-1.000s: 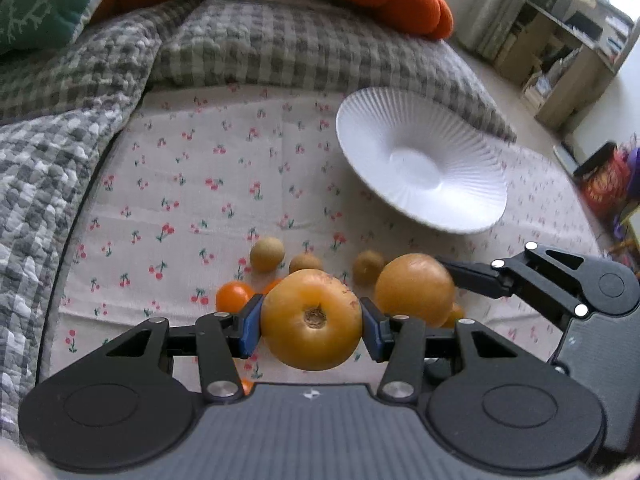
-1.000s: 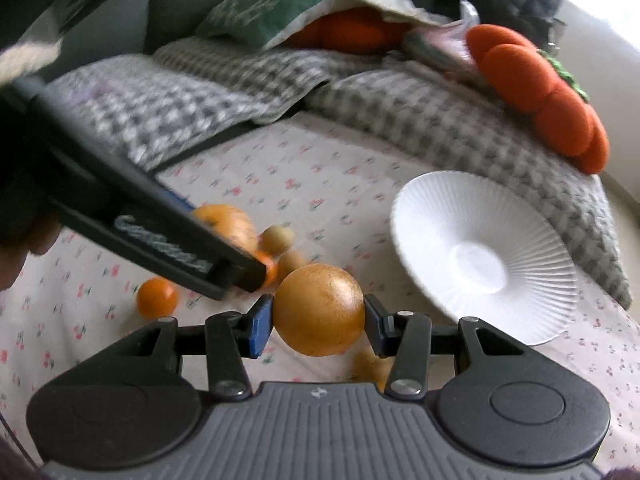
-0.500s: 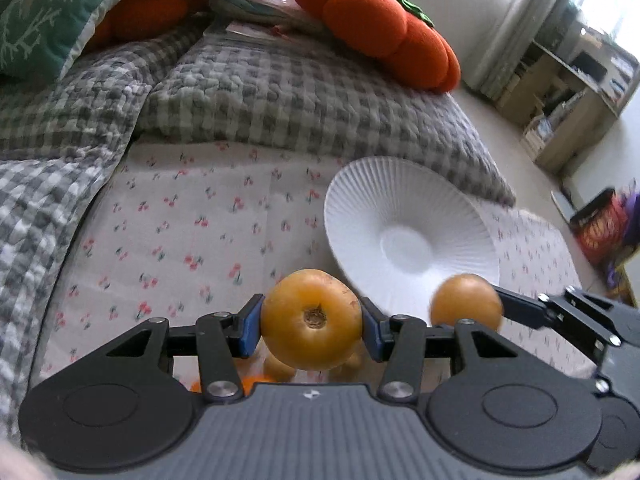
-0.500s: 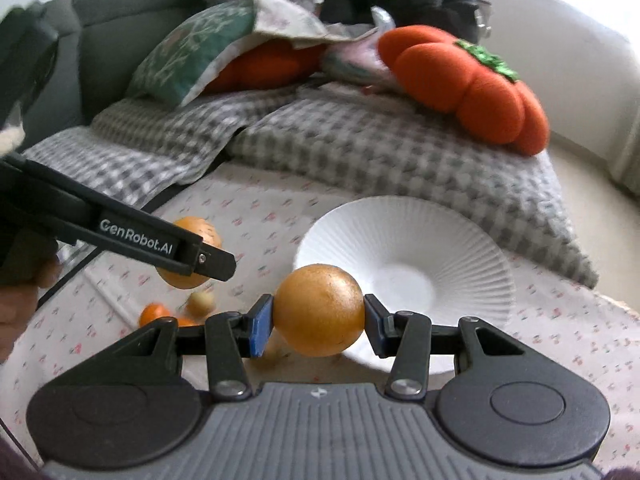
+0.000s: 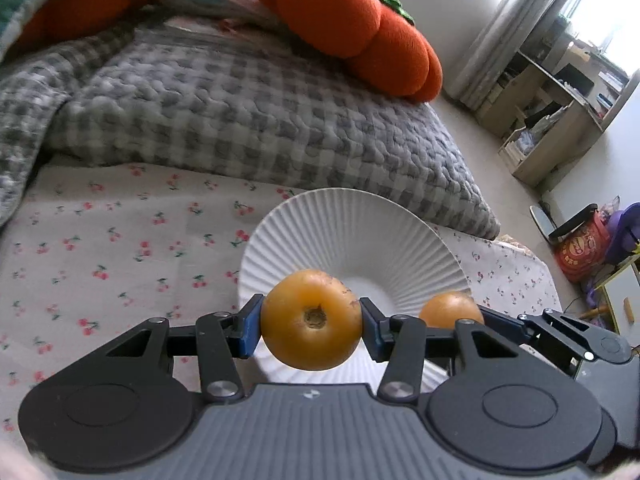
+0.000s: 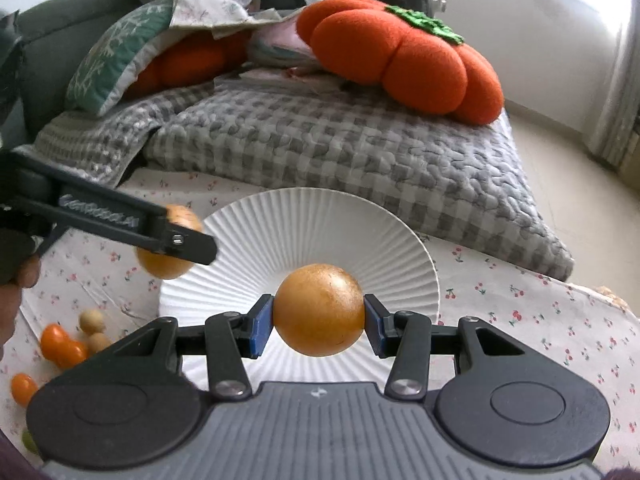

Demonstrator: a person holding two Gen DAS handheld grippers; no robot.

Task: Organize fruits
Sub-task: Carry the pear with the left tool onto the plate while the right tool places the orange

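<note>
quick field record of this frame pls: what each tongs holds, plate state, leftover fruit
left tongs: shut on yellow-orange fruit, stem scar facing camera
right tongs: shut on smooth orange fruit
white ribbed plate: on cherry-print cloth, nothing on it in view
position: both fruits held in front of the plate
loose fruit: small orange and tan pieces on the cloth, left of the plate in the right wrist view

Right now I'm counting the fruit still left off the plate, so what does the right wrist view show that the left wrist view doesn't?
Only the right wrist view shows loose fruit on the cherry-print cloth: small orange fruits and pale round ones.

Only the left wrist view shows the shelving and a red bag.

Both show the white plate, bare, the orange pumpkin cushion, and each gripper's jaws shut on a yellow-orange fruit: left, right.
</note>
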